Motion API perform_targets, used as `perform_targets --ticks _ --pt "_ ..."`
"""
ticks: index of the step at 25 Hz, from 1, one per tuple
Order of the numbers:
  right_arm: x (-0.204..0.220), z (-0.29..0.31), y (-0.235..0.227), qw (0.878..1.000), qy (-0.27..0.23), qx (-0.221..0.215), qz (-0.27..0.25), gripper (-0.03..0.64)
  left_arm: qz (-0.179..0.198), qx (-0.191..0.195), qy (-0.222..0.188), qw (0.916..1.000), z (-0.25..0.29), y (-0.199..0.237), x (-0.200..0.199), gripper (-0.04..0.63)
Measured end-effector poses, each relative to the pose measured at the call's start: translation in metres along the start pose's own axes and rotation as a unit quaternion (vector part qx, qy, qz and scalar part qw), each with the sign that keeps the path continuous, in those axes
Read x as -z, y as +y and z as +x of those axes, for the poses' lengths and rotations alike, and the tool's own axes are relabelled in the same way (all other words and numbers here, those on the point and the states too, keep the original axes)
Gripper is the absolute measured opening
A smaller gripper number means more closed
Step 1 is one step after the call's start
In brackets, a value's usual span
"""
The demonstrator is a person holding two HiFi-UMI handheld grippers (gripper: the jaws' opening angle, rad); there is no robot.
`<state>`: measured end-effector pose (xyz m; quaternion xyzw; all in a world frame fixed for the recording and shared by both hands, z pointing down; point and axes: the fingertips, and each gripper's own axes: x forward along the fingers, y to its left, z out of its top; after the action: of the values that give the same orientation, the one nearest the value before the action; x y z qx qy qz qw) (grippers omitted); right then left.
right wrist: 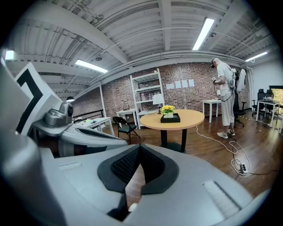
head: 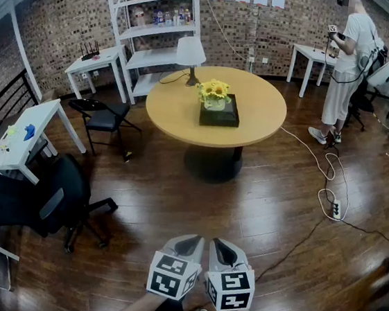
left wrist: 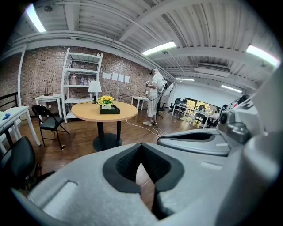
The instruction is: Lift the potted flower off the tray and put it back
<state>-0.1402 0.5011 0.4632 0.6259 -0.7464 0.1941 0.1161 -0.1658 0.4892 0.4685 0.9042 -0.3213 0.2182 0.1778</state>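
A potted flower [head: 214,93] with yellow blooms stands in a black tray [head: 221,117] on a round wooden table [head: 259,106] across the room. My left gripper [head: 190,241] and right gripper [head: 223,245] hang side by side low over the wooden floor, far from the table, both shut and holding nothing. In the left gripper view the left gripper [left wrist: 141,145] has its tips touching, with the flower [left wrist: 106,100] and tray [left wrist: 109,109] small in the distance. The right gripper [right wrist: 139,146] is likewise shut, and the flower [right wrist: 167,108] sits in its tray [right wrist: 170,118] far ahead.
A table lamp [head: 191,52] stands on the table behind the tray. A person [head: 348,64] stands at the back right. A black folding chair [head: 105,116], an office chair [head: 36,199], white shelving [head: 156,28] and a floor cable with a power strip [head: 334,207] surround the table.
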Motion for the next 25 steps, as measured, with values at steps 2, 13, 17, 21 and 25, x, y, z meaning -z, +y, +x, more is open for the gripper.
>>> perform_targets --ticks 2,13,17,21,25 --pt "-0.008 0.017 -0.007 1.000 -0.002 -0.002 -0.005 -0.003 0.000 0.001 -0.007 1.0000 0.015 0.013 -0.010 0.000" --pt "-0.061 0.147 -0.032 0.999 0.027 0.019 -0.013 -0.002 0.012 0.047 -0.007 0.9988 0.100 0.112 -0.074 0.000" --pt "-0.087 0.199 -0.040 0.999 0.040 0.028 -0.008 -0.002 0.018 0.068 0.000 0.9975 0.130 0.155 -0.105 0.000" --pt "-0.118 0.242 -0.050 0.999 0.039 0.032 -0.002 -0.002 0.025 0.080 -0.002 0.9965 0.153 0.186 -0.138 0.000" --pt "-0.130 0.260 -0.053 0.999 0.030 0.029 -0.002 0.002 0.025 0.080 -0.009 0.9964 0.159 0.202 -0.151 0.000"
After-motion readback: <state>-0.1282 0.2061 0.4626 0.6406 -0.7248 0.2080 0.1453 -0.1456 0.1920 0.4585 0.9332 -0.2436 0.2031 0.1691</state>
